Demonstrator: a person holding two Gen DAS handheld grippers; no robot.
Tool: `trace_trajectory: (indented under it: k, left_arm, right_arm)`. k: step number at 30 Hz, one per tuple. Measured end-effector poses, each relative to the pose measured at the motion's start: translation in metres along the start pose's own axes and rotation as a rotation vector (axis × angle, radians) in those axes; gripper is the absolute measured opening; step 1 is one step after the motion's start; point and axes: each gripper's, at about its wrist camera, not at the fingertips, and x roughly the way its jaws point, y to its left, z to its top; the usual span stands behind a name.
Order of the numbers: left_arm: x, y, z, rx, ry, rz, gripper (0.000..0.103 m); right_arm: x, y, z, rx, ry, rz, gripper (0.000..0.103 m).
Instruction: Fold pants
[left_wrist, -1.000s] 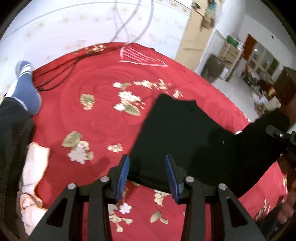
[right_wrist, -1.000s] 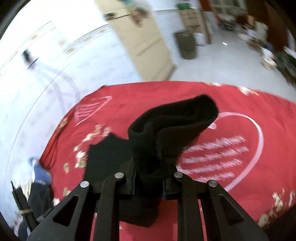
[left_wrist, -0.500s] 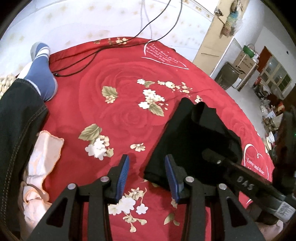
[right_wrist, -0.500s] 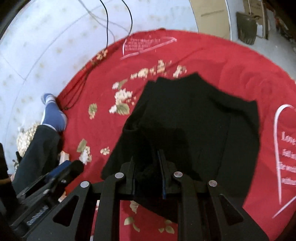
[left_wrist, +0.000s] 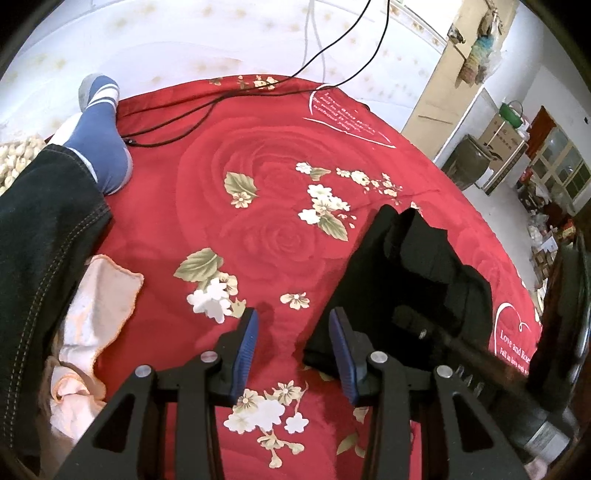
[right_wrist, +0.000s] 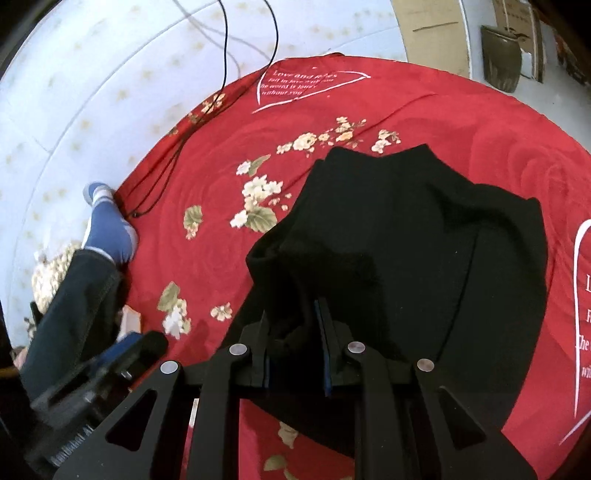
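change: 1 s ago we held the black pants (right_wrist: 406, 251) aloft, now laid flat on the red blanket (left_wrist: 258, 166) | right gripper (right_wrist: 295, 321) pinches a bunch of cloth | left gripper (left_wrist: 293, 334) spread, empty, pants right of it | next: let go, smooth the fold

Right hand-held gripper (right_wrist: 293, 332) pinches black pants (right_wrist: 406, 251) w/ rest on red blanket (right_wrist: 221, 177).

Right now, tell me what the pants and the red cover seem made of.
Pants: soft matte black fabric, probably knit or fleece; it slumps in thick folds without shine. Red cover: printed woven textile, probably, slightly glossy, with roses, flowers and lettering.
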Motion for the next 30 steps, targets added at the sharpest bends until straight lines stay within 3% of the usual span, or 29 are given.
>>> trace_trajectory:
  k: [4,9,12,16,17,20,23,27,30]
  left_arm:
    - [0.001,0.000,-0.001,0.003,0.003,0.002,0.043]
    - [-0.001,0.006,0.001,-0.015,-0.007,0.011,0.042]
    - [-0.003,0.009,0.003,-0.020,-0.016,0.009,0.043]
    - [-0.006,0.001,0.003,0.010,-0.030,-0.019,0.042]
    - [-0.006,-0.004,0.002,0.026,-0.032,-0.034,0.042]
    - [-0.007,-0.020,-0.002,0.079,-0.040,-0.104,0.042]
    - [-0.007,-0.036,-0.008,0.119,-0.048,-0.205,0.042]
    - [-0.001,-0.060,-0.017,0.197,-0.033,-0.293,0.042]
    - [0.012,-0.072,-0.023,0.250,-0.002,-0.278,0.042]
  right_arm:
    - [0.007,-0.002,-0.012,-0.068,0.023,0.037,0.028]
    - [-0.014,0.010,-0.007,-0.096,-0.011,0.147,0.057]
    - [-0.037,0.012,-0.008,-0.102,-0.043,0.230,0.059]
    - [-0.069,-0.026,-0.015,-0.015,-0.122,0.144,0.059]
    - [-0.075,-0.043,-0.019,0.026,-0.136,0.101,0.058]
    - [-0.080,-0.083,-0.029,0.124,-0.134,0.012,0.023]
    - [-0.059,-0.102,-0.043,0.132,-0.024,-0.004,0.013]
    - [-0.062,-0.101,-0.045,0.096,-0.038,-0.016,0.011]
    - [-0.072,-0.108,-0.035,0.104,-0.087,-0.022,0.011]
